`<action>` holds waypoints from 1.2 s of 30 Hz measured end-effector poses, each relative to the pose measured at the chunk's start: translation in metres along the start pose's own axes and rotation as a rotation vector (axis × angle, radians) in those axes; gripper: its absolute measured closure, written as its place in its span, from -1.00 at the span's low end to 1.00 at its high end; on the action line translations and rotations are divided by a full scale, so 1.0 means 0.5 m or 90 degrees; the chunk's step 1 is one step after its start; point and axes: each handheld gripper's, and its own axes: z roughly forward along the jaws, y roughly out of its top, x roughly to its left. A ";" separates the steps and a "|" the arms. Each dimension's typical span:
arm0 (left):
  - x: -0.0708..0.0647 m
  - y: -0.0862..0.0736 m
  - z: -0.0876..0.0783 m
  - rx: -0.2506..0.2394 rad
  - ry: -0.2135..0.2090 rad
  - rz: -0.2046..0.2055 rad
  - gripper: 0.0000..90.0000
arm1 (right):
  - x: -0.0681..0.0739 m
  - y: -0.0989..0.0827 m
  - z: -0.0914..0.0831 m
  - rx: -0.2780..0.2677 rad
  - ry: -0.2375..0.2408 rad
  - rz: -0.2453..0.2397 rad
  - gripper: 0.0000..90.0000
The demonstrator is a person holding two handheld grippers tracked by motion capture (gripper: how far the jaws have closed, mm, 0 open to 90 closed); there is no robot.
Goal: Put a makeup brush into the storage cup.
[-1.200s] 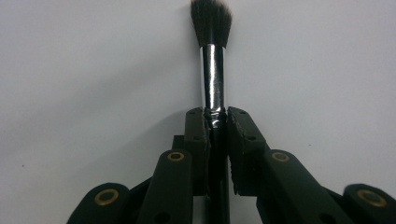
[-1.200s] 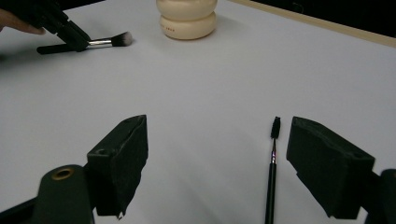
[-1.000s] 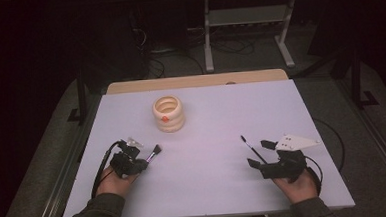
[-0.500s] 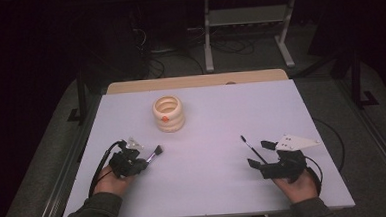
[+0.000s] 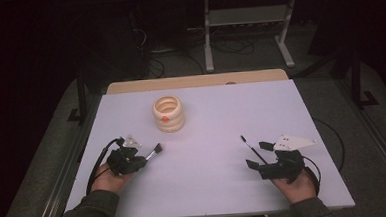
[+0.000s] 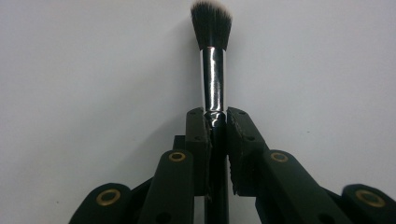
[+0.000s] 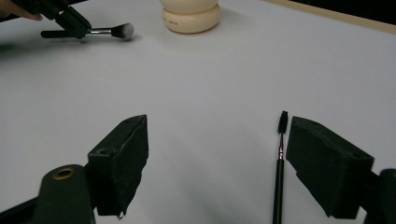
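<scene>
The left gripper (image 6: 215,122) clamps the makeup brush (image 6: 212,56) low on its handle, bristles free to drop into the cream ridged holder (image 5: 168,113) beyond (its likely home), while the right gripper (image 7: 217,163) stands wide open astride the mascara wand (image 7: 280,168) lying on the white table (image 5: 225,187).

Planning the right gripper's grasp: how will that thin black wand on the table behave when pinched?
The wand looks thin and round, so it may roll or slip sideways between the open right gripper. It seems light and stiff. Lying flat on the table, it leaves little to grip.
</scene>
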 end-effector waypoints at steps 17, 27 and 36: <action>0.019 0.008 -0.002 -0.010 -0.033 0.022 0.77 | 0.014 0.011 0.026 0.024 0.015 0.004 -0.56; 0.017 0.029 -0.011 -0.044 -0.068 0.036 0.77 | 0.026 0.033 0.058 0.046 0.041 -0.008 -0.56; 0.012 0.041 -0.020 -0.067 -0.080 0.045 0.77 | 0.029 0.042 0.067 0.045 0.052 -0.012 -0.55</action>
